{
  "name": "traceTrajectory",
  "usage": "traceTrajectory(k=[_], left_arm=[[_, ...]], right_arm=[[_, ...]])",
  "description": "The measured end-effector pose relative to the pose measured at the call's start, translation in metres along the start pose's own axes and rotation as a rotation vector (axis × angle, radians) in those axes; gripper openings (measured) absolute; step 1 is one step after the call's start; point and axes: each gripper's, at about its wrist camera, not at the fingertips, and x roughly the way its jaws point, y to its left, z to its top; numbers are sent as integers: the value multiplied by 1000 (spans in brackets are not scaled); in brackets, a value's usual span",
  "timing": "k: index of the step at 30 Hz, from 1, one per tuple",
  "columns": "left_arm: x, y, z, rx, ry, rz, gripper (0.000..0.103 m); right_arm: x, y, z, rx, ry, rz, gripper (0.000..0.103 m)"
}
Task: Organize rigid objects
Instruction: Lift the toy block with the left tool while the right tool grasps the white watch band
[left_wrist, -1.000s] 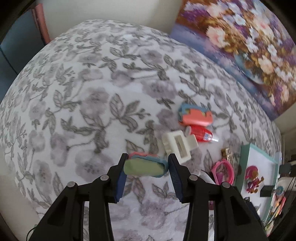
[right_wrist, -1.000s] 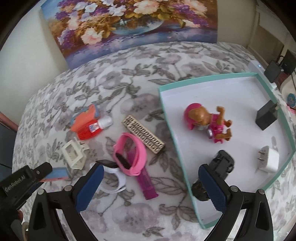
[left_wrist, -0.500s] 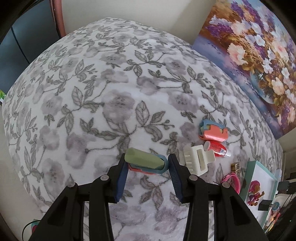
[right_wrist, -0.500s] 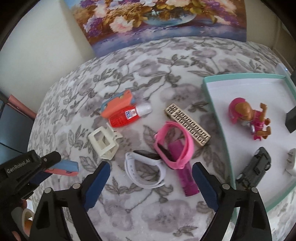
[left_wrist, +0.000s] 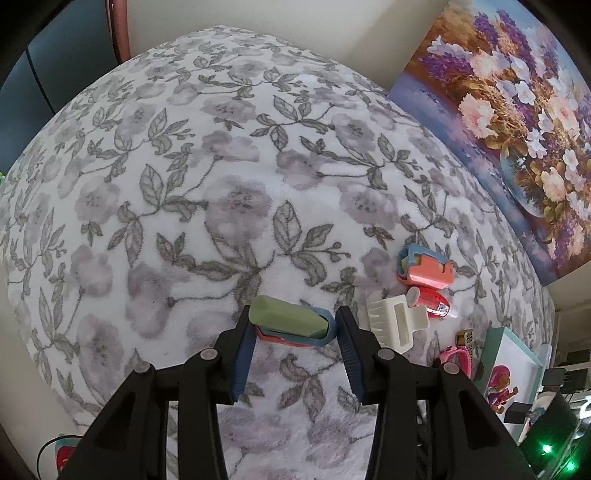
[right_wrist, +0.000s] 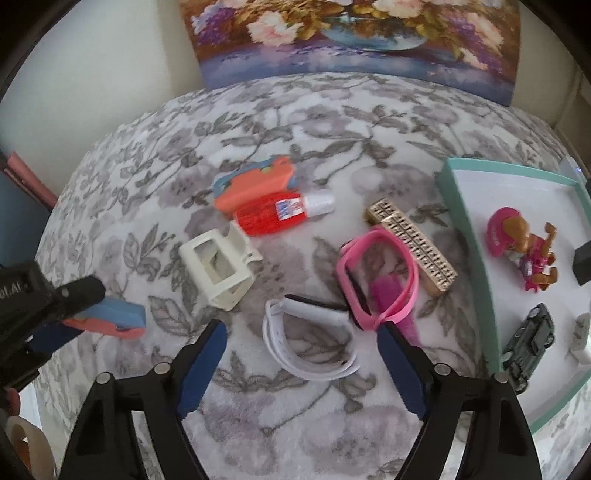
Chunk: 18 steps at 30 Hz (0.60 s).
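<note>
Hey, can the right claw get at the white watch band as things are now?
Probably yes. The right claw hangs right over the white watch band, its jaws closing with the band between them. The pink band crowds one side and may get nudged.

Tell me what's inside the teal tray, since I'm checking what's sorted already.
In the tray: a pink toy figure, a dark toy car, a white plug and a black block. Its right side is cut off.

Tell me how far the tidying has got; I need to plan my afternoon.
Done: the tray holds a pink figure and toy car. In hand: the left gripper grips a stapler; the right gripper is closing around a white wristband. Left: hair claw, red bottle, pink wristband.
</note>
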Motion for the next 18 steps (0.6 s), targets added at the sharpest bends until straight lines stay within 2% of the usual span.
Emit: traceTrajectory(k=[11,13,18], left_arm=[[11,1,1,-2,33,1,45],[15,0,1,0,40,8,45],[17,0,1,5,34,13,45]], right_arm=[[19,11,1,-48,8,-67,81],[26,11,-1,-62,19,-85,77],[29,11,-1,-84,4,-104,76]])
